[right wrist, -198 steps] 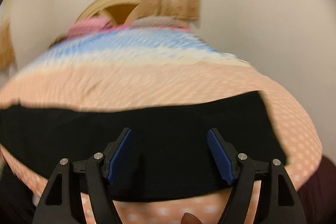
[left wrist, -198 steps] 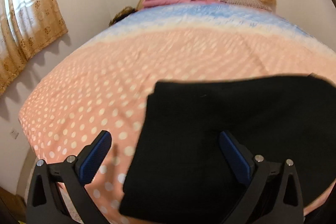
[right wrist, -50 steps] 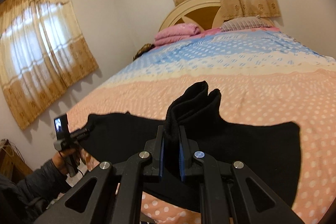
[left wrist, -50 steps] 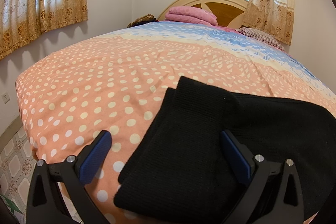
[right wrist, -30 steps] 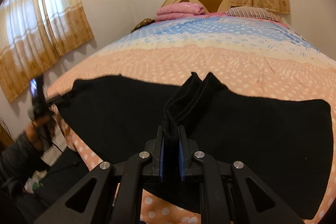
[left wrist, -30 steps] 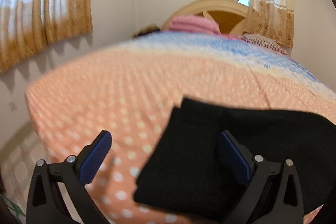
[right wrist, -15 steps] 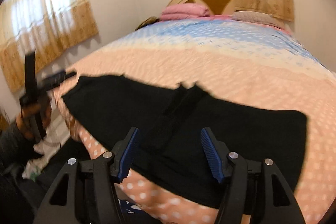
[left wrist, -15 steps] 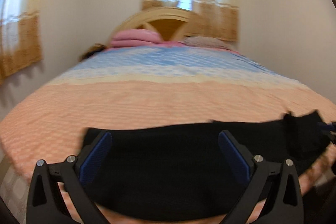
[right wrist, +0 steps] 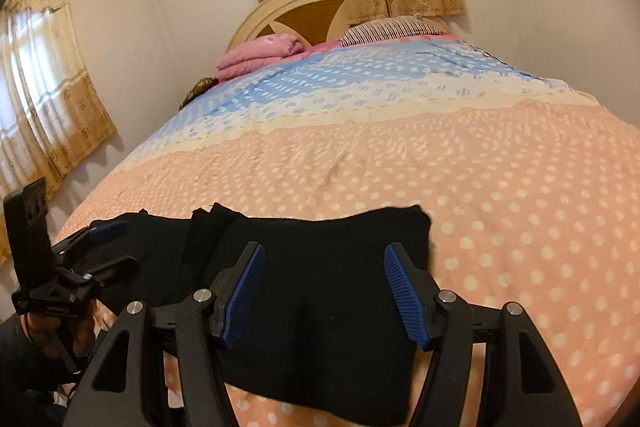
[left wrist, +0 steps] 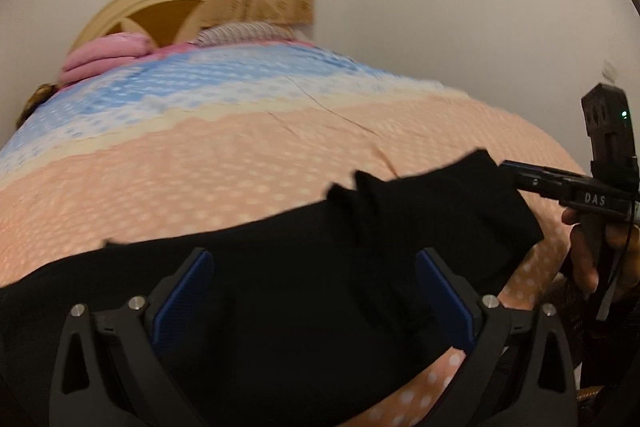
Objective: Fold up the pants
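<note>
The black pants (left wrist: 304, 275) lie flat across the near edge of the bed, with a small raised ridge of cloth (left wrist: 364, 191) on their far edge. My left gripper (left wrist: 316, 291) hovers open above the middle of the pants, nothing between its blue pads. My right gripper (right wrist: 324, 291) is also open over the pants (right wrist: 320, 327), its pads apart and clear of the cloth. Each gripper shows in the other's view: the right gripper (left wrist: 516, 173) at the pants' right end, the left gripper (right wrist: 116, 245) at their left end, each in a person's hand.
The bed cover (right wrist: 500, 195) is peach with white dots, blue toward the headboard (right wrist: 296, 11). A folded pink blanket (right wrist: 260, 57) and a striped pillow (right wrist: 384, 27) lie at the head. Curtained windows are on the back and left walls.
My right gripper has opened and let go of the bunched pants, which dropped onto the bed. My left gripper has swung rightward across the pants, staying open.
</note>
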### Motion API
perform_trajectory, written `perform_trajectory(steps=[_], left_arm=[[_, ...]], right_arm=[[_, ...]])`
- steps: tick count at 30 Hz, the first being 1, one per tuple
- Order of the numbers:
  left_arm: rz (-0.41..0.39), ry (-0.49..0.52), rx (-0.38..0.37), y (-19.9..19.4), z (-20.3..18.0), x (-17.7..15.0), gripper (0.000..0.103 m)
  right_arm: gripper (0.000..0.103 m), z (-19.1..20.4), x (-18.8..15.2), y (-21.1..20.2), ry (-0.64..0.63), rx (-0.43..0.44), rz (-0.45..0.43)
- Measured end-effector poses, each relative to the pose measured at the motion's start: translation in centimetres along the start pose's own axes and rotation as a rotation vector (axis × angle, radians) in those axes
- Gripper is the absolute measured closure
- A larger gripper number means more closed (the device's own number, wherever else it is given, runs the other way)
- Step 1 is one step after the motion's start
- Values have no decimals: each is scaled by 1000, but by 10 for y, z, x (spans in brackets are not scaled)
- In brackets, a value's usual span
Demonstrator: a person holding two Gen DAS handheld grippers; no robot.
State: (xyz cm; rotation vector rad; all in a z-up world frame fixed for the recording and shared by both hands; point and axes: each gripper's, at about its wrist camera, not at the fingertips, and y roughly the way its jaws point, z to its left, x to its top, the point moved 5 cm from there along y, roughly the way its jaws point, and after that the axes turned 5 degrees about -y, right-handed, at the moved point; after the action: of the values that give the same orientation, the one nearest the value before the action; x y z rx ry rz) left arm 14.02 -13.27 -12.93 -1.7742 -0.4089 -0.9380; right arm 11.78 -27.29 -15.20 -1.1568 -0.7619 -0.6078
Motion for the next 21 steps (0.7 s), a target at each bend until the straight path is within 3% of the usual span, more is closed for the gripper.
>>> perform_trajectory(steps=[3,5,7,12,15,16,21], left_arm=[[52,-15,-18,21,-9,4,11],[80,-30,-32,27,-12,3,22],[84,-38,-34,25,-15,0,23],[107,-22,-80,36,-33,0,43],[129,8,-73,43,-41,-5,70],[125,11,-73,42,-41,-5,86],[37,-41,-109,12,-29,4,90]], right_arm=[[39,6,-2,3,-17,22,-29],[39,6,-1,0,-31,25,-62],[39,2,2,-5,-27,6,-94],[38,-28,8,-14,82,-47,-138],[38,-41,7,-15,147,-53,-138],[38,-43,6,-15,157,-51,-139],[38,-40,8,-18,153,-36,-149]])
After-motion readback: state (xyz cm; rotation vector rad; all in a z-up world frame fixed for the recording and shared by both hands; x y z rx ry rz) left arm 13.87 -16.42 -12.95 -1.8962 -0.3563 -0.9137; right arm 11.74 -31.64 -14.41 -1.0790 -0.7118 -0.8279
